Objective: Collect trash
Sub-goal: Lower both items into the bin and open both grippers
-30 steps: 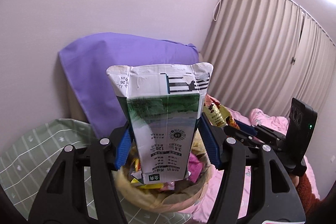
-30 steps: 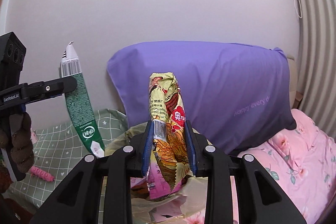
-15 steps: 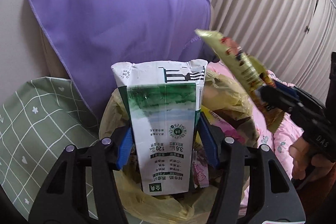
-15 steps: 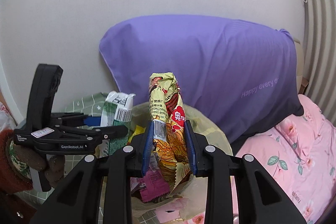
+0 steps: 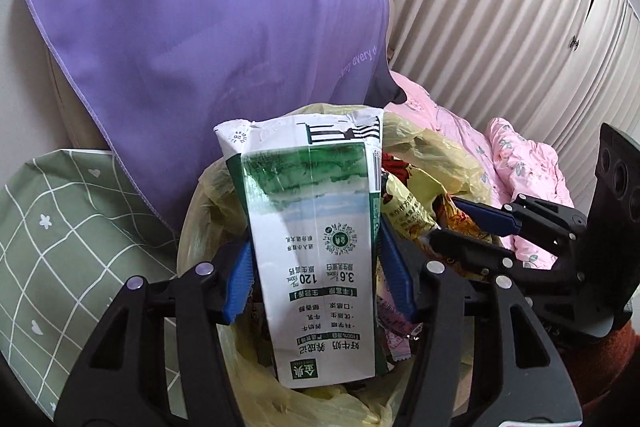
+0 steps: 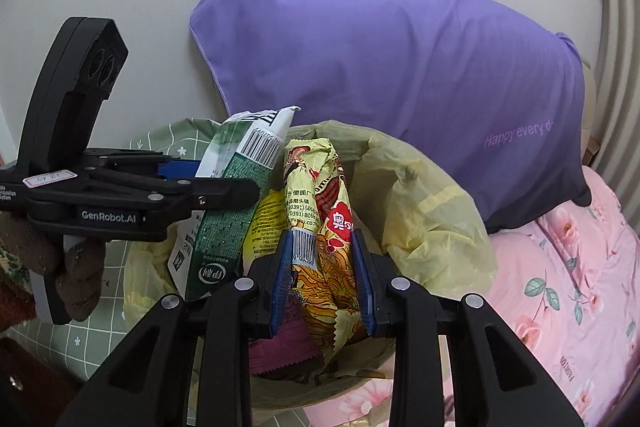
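My left gripper (image 5: 316,279) is shut on a flattened green-and-white milk carton (image 5: 312,227), held upright over a trash bin lined with a yellow bag (image 5: 432,147). The carton (image 6: 236,195) and the left gripper (image 6: 224,191) also show in the right wrist view. My right gripper (image 6: 322,279) is shut on a yellow noodle wrapper (image 6: 320,219) over the same yellow-lined bin (image 6: 436,211). The right gripper (image 5: 460,223) and its wrapper (image 5: 404,211) show beside the carton in the left wrist view. Other wrappers lie inside the bin.
A purple pillow (image 6: 400,67) leans on the wall behind the bin. A pink floral quilt (image 6: 572,287) lies to the right, a green checked cloth (image 5: 68,235) to the left. Beige curtains (image 5: 500,7) hang at the right.
Both grippers have come down and closer together over the bin. The carton and the wrapper now hang side by side at the bag's mouth.
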